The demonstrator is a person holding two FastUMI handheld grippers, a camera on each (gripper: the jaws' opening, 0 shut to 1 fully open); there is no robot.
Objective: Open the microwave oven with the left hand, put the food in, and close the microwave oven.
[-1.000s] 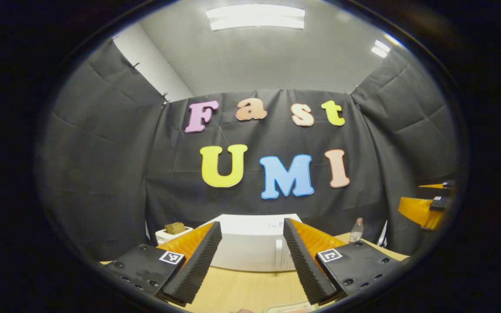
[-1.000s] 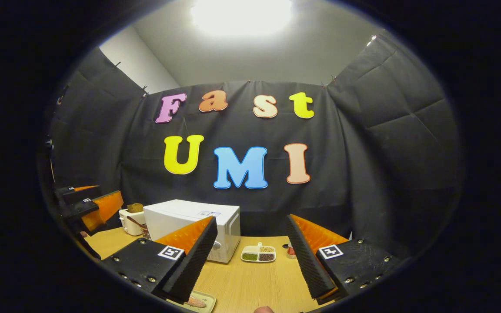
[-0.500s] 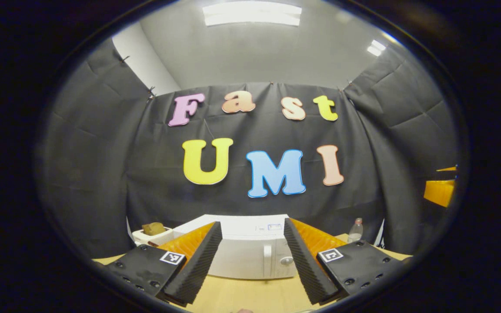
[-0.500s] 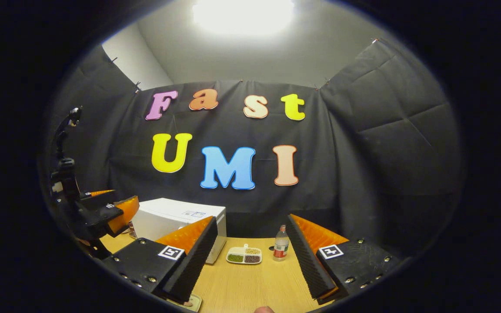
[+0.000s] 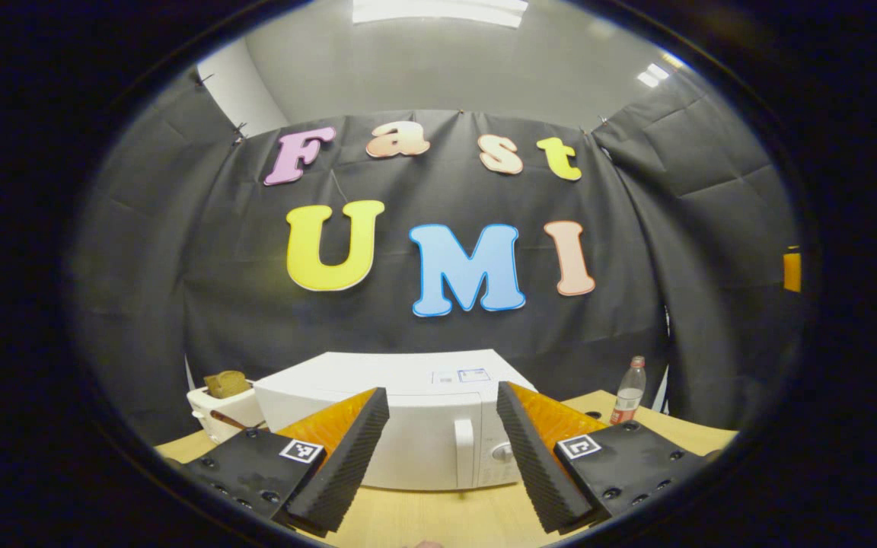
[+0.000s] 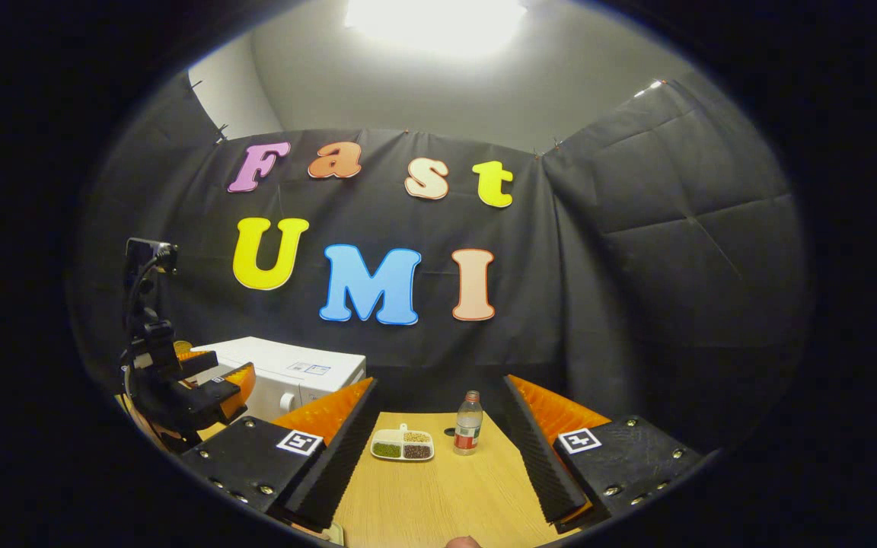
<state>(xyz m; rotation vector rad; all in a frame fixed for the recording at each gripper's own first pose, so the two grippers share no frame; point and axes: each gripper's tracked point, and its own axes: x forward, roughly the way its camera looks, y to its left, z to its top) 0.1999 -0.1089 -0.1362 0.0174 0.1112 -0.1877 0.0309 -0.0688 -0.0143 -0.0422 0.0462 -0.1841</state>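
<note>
1 microwave, 1 toaster holding 1 bread slice, 1 bottle, 1 divided snack dish, 2 tools: left, right.

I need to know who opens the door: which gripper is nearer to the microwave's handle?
Left. The left gripper faces the microwave with the handle between its open fingers, not touching. The right gripper points aside at the bottle and divided dish.
</note>
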